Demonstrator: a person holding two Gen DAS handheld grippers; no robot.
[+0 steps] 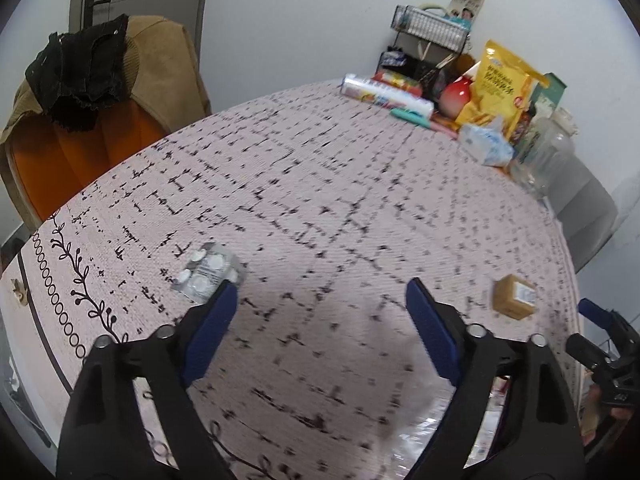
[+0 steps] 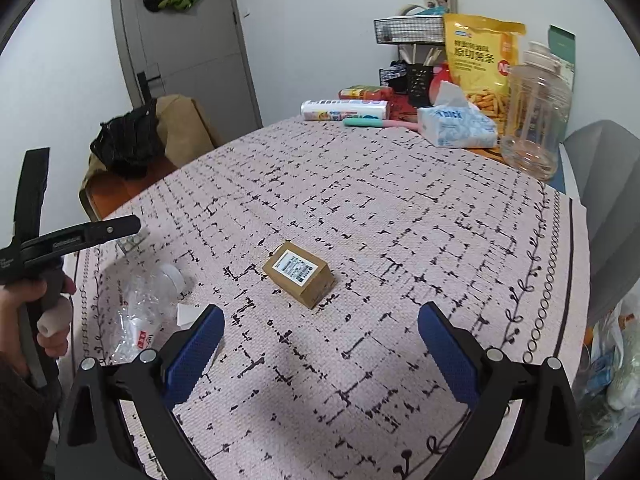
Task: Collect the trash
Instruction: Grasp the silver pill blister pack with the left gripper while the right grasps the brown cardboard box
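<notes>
The left gripper is positioned over the near part of the patterned tablecloth, its blue-padded jaws spread apart with only cloth between them. The right gripper is likewise spread wide and holds nothing.

A crushed clear plastic bottle with a white cap lies on the cloth near the front edge, beside the left finger of the right gripper; in the left wrist view it appears only as a blurred, translucent shape below the jaws. A blister pack of tablets lies just ahead of the left gripper's left fingertip; contact cannot be determined. A small brown cardboard box with a white label rests on the cloth beyond the right gripper, apart from both fingers.

A person's hand grips the handle of the left tool.

At the far side of the table stand a tissue pack, a clear plastic jar, a yellow snack bag and a wire rack. A chair draped with clothing stands at the left.
</notes>
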